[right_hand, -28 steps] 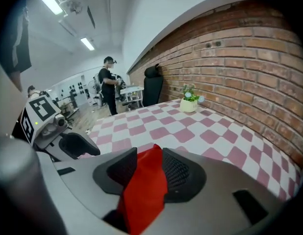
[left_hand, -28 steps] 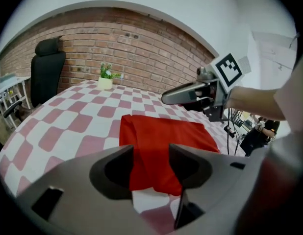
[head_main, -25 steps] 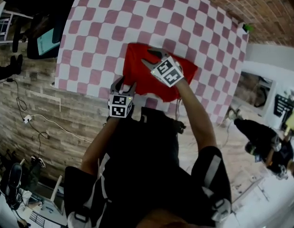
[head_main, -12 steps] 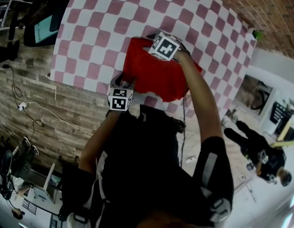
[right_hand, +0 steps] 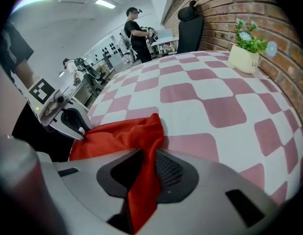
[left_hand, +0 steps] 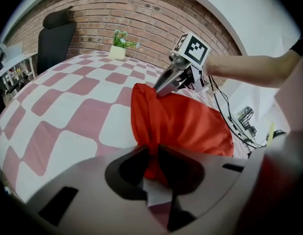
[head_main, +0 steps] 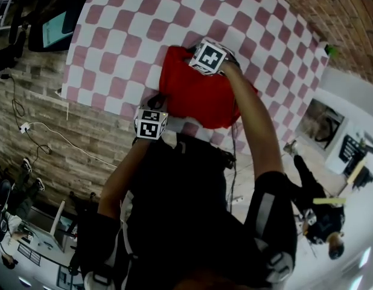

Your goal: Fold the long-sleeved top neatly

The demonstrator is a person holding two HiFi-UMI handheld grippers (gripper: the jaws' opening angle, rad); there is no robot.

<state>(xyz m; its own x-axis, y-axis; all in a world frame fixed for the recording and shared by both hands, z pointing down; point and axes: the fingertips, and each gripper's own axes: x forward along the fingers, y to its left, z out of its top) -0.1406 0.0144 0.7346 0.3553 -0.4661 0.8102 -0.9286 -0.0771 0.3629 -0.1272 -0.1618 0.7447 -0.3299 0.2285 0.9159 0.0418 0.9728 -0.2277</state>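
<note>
Both your grippers are sitting lower than a second ago, down on the red top (head_main: 201,95), and their jaws have just been closing. The left gripper (right_hand: 83,132) is pinching its near edge and the right gripper (left_hand: 160,90) its far edge. The top is lying on the checked bench (head_main: 126,35), stretching between the two grips, so the fold is likely going far-to-near.

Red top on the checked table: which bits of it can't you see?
- Head view: sleeves of the red fabric top can't be told apart; the right forearm crosses over part of it.
- Left gripper view: the left gripper, jaws just closing on the cloth, hides the pinched corner.
- Right gripper view: the right gripper, likewise just closing on cloth, hides the hanging end.
</note>
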